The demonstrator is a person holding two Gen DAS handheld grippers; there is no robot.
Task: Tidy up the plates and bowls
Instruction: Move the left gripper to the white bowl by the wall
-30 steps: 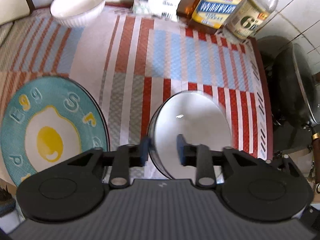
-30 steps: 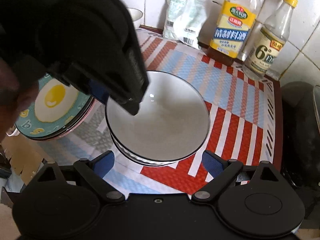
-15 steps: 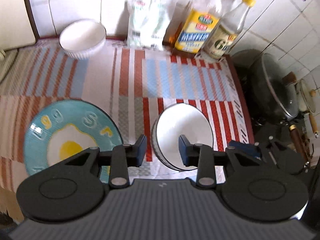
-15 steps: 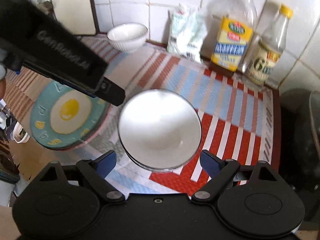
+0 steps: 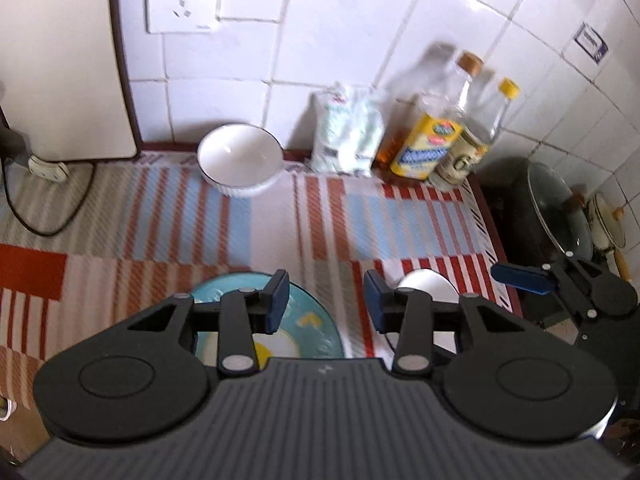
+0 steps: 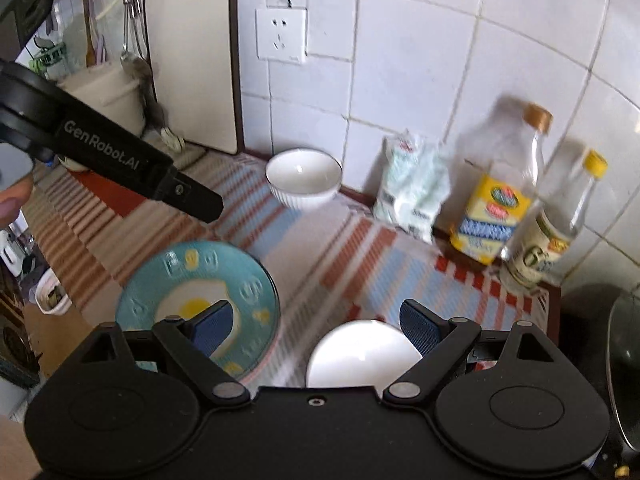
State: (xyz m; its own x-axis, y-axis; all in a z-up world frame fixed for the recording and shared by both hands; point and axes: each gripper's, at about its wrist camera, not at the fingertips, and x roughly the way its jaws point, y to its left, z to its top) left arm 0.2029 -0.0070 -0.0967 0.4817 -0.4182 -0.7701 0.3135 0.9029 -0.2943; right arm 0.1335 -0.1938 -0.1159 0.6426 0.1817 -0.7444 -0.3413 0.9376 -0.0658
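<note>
Both claws open, empty; egg plate (image 6: 196, 292) beside bowl (image 6: 362, 354)

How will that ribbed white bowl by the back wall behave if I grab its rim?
The ribbed white bowl looks like glazed ceramic, so probably rigid, fairly heavy for its size and breakable if knocked against the tiled wall. Its glossy inside suggests a slippery rim. It narrows towards the base, so it may tip when pushed high.

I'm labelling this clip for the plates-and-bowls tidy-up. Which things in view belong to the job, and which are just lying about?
For the job:
egg plate
near white bowl
ribbed bowl by the wall

Just lying about:
white bag
oil bottle
vinegar bottle
cutting board
lidded wok
</note>
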